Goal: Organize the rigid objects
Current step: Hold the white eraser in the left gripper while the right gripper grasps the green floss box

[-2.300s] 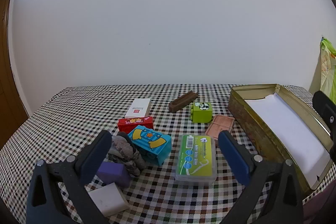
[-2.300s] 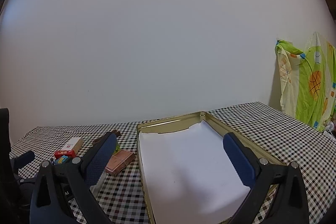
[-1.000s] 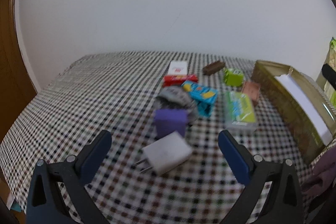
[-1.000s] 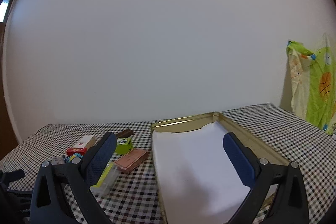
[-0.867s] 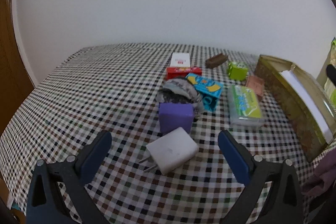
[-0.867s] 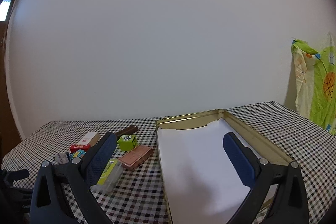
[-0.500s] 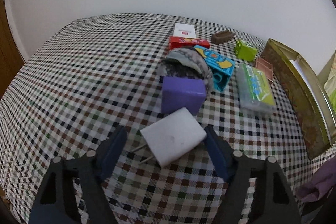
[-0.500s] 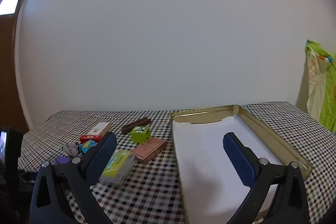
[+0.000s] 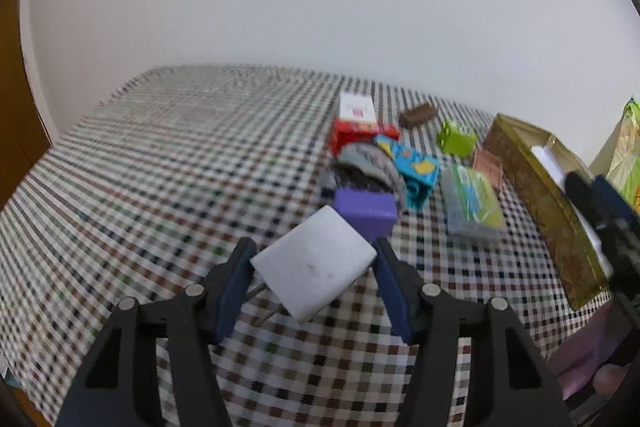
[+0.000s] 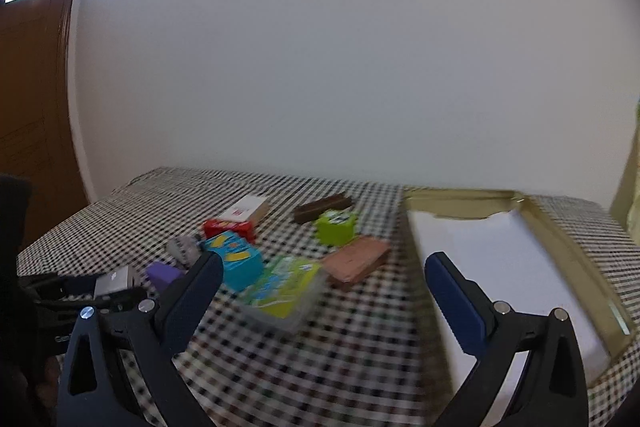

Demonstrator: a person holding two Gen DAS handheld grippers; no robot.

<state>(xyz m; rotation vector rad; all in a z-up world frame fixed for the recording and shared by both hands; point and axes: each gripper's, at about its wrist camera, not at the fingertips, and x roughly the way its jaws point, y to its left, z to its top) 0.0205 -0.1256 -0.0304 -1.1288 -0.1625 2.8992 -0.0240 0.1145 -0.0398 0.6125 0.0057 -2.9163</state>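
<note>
My left gripper jaws are closing around the white charger; my right gripper gapes wide, holding nothing.

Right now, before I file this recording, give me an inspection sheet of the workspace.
Surface: checked tablecloth.
Job's things: white charger, purple block, boxes, brown bar, gold tin lined white, nothing in it.
Clutter: grey knit bundle.
Grippers: left claw closing around the charger, pads at its corners; right claw open, nothing between.
Cables: nothing seen.
Surroundings: white wall, wooden door, green cloth.
</note>
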